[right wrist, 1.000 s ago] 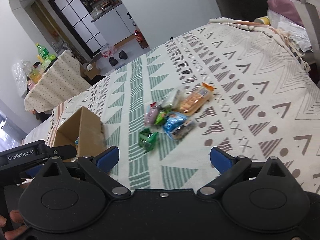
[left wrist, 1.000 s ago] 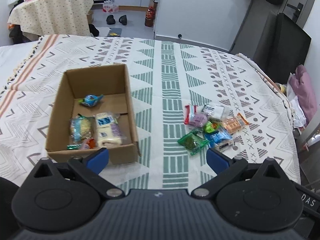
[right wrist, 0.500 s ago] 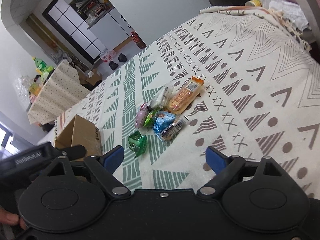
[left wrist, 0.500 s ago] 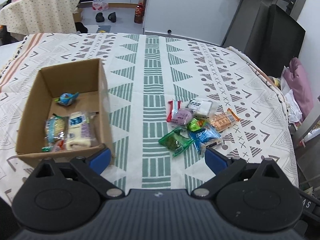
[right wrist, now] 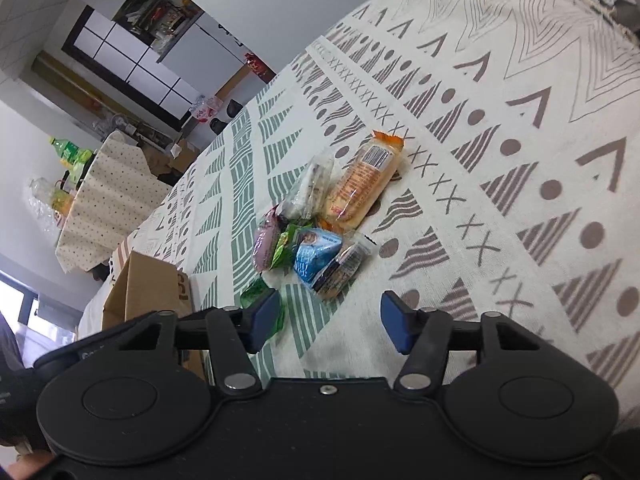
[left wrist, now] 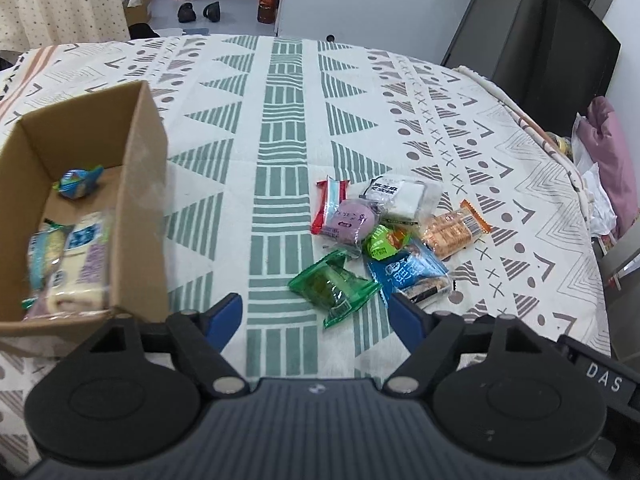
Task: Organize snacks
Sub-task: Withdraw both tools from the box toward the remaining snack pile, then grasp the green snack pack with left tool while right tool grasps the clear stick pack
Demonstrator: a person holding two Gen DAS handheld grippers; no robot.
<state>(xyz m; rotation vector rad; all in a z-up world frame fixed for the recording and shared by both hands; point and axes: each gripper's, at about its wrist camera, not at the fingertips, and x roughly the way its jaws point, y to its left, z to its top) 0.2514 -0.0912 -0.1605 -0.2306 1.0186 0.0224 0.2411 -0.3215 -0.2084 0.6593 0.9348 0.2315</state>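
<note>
A pile of several snack packets lies on the patterned cloth: a green packet (left wrist: pixel 334 286), a blue one (left wrist: pixel 412 274), an orange biscuit pack (left wrist: pixel 454 232), a purple one (left wrist: pixel 352 222) and a white one (left wrist: pixel 400 196). The cardboard box (left wrist: pixel 146 184) at the left holds a few snacks (left wrist: pixel 78 258). My left gripper (left wrist: pixel 318 314) hovers just in front of the green packet, jaws closing with nothing pressed between them. My right gripper (right wrist: pixel 328 318) hangs low in front of the blue packet (right wrist: pixel 316 254) and orange pack (right wrist: pixel 362 184), jaws closing on nothing.
The box (right wrist: pixel 154 290) stands left of the pile in the right wrist view. The bed's right edge (left wrist: pixel 576 176) drops off beside pink bedding (left wrist: pixel 612 168). A dark screen (left wrist: pixel 560 40) stands behind; a cloth-covered table (left wrist: pixel 60 4) is at the back left.
Both grippers have come down and closer to the snack pile, and both pairs of jaws have narrowed. The right wrist has rolled, tilting its view. The packets have not moved.
</note>
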